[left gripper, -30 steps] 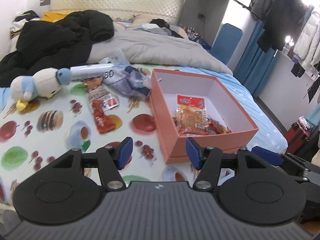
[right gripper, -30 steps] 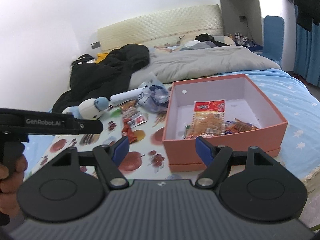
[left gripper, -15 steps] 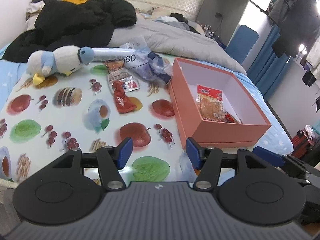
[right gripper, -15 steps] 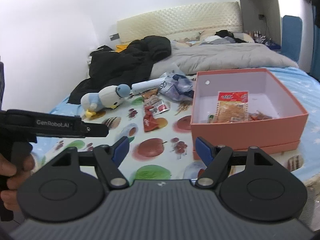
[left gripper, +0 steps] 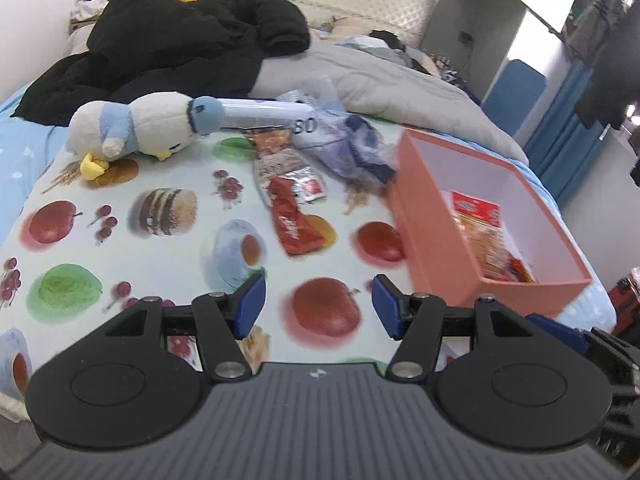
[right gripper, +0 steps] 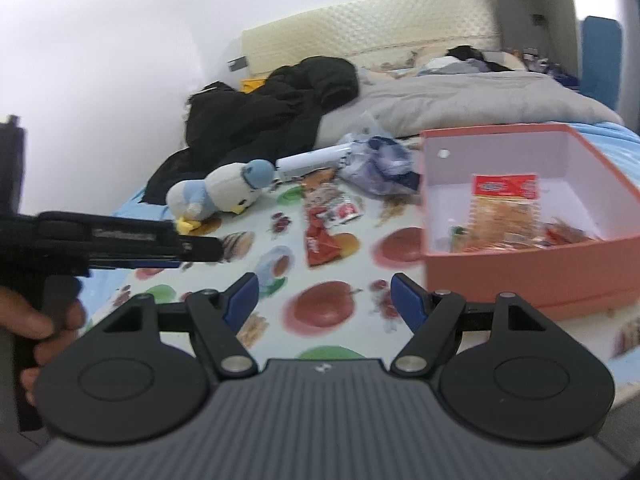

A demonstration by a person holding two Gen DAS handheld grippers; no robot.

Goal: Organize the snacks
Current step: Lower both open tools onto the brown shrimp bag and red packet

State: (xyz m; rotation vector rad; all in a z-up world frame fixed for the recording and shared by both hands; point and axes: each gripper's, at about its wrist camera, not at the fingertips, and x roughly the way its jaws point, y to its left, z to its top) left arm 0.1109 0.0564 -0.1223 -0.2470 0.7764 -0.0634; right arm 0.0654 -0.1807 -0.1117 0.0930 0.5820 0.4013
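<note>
Fruit-print cloth (left gripper: pixel 168 272) covers the bed, red snack packet (left gripper: pixel 294 226) lying loose left of the pink box (left gripper: pixel 432 240). Left gripper (left gripper: pixel 318 308) and right gripper (right gripper: pixel 323 300) both hang wide open and empty; packet labels are too blurry to read.

The left claw (left gripper: pixel 318 306) is hanging with its jaws apart and nothing between them, over the fruit-printed cloth (left gripper: pixel 168 264). At twelve o'clock a red snack packet (left gripper: pixel 294 226) is lying; at two o'clock the pink box (left gripper: pixel 436 248) is holding an orange packet (left gripper: pixel 478 220). At ten o'clock a plush duck (left gripper: pixel 140 130) is resting.
</note>
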